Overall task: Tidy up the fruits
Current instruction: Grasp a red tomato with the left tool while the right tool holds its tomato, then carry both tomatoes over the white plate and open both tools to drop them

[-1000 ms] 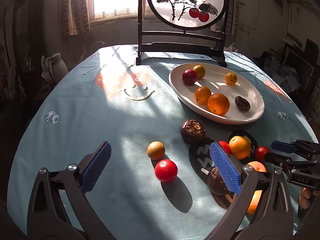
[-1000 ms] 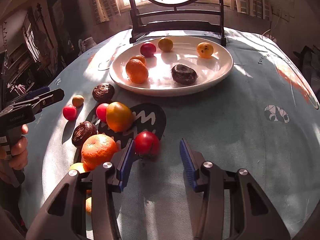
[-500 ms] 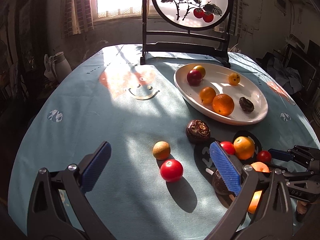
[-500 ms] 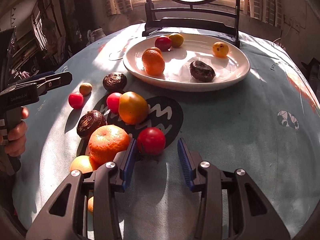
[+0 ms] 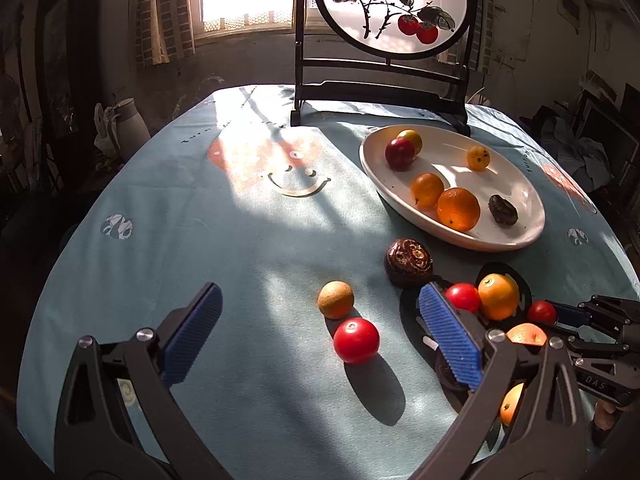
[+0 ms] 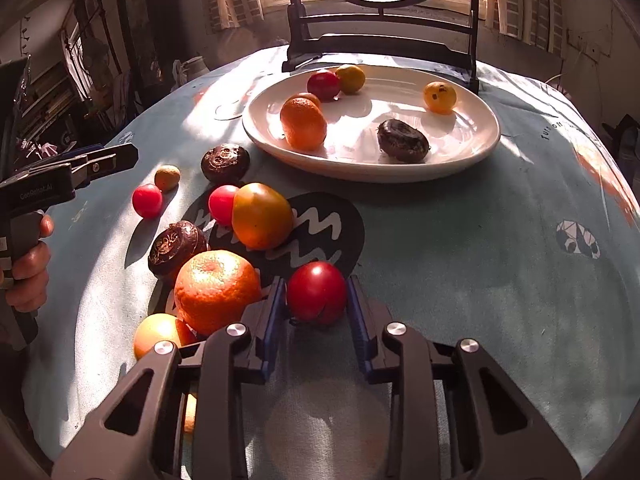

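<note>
My right gripper is shut on a red tomato that rests on the tablecloth in front of the white oval plate; the tomato also shows in the left wrist view. The plate holds several fruits, among them an orange and a dark wrinkled fruit. My left gripper is open and empty above the cloth, with another red tomato and a small brown fruit ahead between its fingers.
Loose fruits lie left of my right gripper: a large orange, an orange-yellow tomato, two dark wrinkled fruits and a small red tomato. A framed round screen stands behind the plate. The round table drops off at its edges.
My right gripper has moved forward around the red tomato and closed on it. My left gripper has drifted slightly and stayed open.
</note>
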### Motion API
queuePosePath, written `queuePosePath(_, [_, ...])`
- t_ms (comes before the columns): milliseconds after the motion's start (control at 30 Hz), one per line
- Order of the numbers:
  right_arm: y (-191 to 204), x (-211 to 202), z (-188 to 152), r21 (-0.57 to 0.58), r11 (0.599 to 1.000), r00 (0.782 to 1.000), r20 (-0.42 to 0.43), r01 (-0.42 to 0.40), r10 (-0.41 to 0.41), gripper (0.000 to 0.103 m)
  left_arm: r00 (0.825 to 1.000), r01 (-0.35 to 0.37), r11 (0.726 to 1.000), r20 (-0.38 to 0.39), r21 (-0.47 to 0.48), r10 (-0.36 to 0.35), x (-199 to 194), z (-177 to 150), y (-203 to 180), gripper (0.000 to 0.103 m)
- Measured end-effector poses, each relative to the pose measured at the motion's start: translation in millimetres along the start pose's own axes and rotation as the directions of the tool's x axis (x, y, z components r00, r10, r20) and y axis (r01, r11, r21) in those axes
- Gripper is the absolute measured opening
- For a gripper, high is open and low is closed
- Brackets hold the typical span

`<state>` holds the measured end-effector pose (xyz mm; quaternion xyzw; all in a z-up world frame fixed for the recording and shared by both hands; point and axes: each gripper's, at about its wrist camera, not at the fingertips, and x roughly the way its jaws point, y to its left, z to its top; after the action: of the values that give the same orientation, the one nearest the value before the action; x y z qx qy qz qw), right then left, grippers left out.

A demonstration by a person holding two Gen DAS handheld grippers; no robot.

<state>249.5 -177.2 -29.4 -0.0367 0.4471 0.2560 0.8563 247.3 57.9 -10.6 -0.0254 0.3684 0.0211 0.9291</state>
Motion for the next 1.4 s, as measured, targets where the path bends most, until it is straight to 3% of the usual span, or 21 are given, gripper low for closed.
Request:
queuePosePath(200, [-15,-12,2,0.087,0.996,0.999,0.044,-0.026,0.022,0.029,0.999,0.024,1.0,-0.046,0.003,-0.024,8,-4,2,0.098])
queuePosePath(433, [-19,-11,2,0.115,0.993,0.999,0.035,-0.029,0.025,0.029,0.989,0.044,0.995,-0.142,0.087,-0.032,26,-17,-14,0.065])
queuePosePath(733, [-19,-12,2,0.117,0.993,0.999,0.036,-0.024,0.02,0.029,0.978,0.06,0.993,-0.204,0.098,-0.039,38,-23,-15,0.041])
queuePosePath(967, [-20,-12,2,0.117,0.993,0.999,0.038,-0.025,0.021,0.029,0.977,0.081,0.992,-0.203,0.101,-0.059,37,-23,-17,0.03])
queuePosePath(1233, [-18,-15,2,0.115,0.993,0.998,0.054,-0.027,0.021,0.029,0.98,0.072,0.991,-0.194,0.111,-0.049,33,-27,-19,0.029])
queuePosePath(1400, [-11,-24,2,0.103,0.991,0.993,0.09,-0.081,0.072,0.029,0.983,0.081,0.991,-0.17,0.106,-0.062,24,-27,-18,0.029])
